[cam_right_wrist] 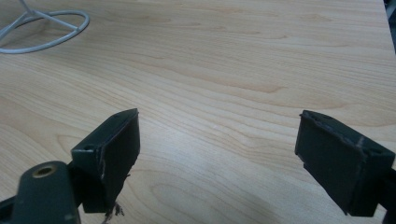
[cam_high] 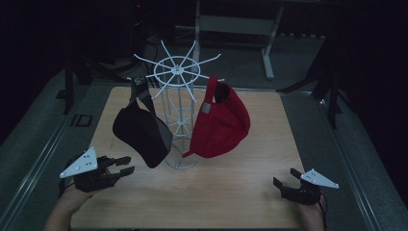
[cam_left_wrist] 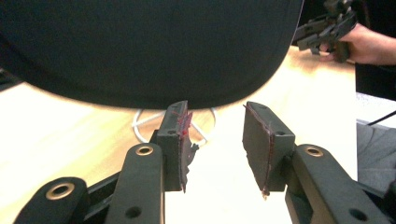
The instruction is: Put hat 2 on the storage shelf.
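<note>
A white wire rack [cam_high: 179, 101] stands mid-table with spokes at its top. A black cap [cam_high: 142, 132] hangs from a spoke on its left and a red cap [cam_high: 220, 122] from one on its right. My left gripper [cam_high: 126, 165] sits low at the table's left, just below and left of the black cap, open with nothing between its jaws. In the left gripper view the black cap [cam_left_wrist: 149, 46] looms just above the left gripper [cam_left_wrist: 215, 140]. My right gripper [cam_high: 284, 178] rests near the front right, wide open over bare wood [cam_right_wrist: 219, 140].
The wooden table [cam_high: 231, 192] has dark floor around it and a metal rail along the left. The rack's base ring [cam_right_wrist: 44, 30] lies far left of the right gripper. The other hand and gripper [cam_left_wrist: 327, 32] show beyond the cap. A table frame [cam_high: 269, 43] stands behind.
</note>
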`<state>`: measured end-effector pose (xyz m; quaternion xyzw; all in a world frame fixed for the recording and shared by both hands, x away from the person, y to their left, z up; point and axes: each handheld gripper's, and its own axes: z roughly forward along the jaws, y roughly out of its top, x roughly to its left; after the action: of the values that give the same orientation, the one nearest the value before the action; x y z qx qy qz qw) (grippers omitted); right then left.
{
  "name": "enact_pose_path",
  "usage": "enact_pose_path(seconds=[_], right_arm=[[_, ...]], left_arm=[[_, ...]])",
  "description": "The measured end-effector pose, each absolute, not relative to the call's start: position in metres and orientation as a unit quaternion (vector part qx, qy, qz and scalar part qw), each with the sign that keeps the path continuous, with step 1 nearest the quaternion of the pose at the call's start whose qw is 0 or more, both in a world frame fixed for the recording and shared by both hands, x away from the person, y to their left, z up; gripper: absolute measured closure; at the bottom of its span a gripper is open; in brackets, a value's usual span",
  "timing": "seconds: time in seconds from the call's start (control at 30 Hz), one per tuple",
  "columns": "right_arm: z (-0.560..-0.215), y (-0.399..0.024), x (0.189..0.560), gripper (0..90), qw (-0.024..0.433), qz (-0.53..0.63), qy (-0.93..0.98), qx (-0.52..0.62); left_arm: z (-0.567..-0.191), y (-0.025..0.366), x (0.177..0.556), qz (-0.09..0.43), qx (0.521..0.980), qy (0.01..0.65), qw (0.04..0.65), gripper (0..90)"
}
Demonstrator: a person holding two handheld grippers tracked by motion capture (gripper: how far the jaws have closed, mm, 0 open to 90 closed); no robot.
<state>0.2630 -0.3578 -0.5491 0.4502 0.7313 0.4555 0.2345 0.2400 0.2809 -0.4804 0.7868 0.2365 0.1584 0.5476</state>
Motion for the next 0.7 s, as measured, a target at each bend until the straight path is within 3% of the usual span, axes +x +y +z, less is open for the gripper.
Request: enact_pose_path(seconds=[0.7], right_arm=[[-0.549,-0.358,0.263,14.0,0.235,0.453,0.732,0.451]], left_arm=[[-0.527,0.282,0.231,0.117,0.791,0.269,0.536,61.6]])
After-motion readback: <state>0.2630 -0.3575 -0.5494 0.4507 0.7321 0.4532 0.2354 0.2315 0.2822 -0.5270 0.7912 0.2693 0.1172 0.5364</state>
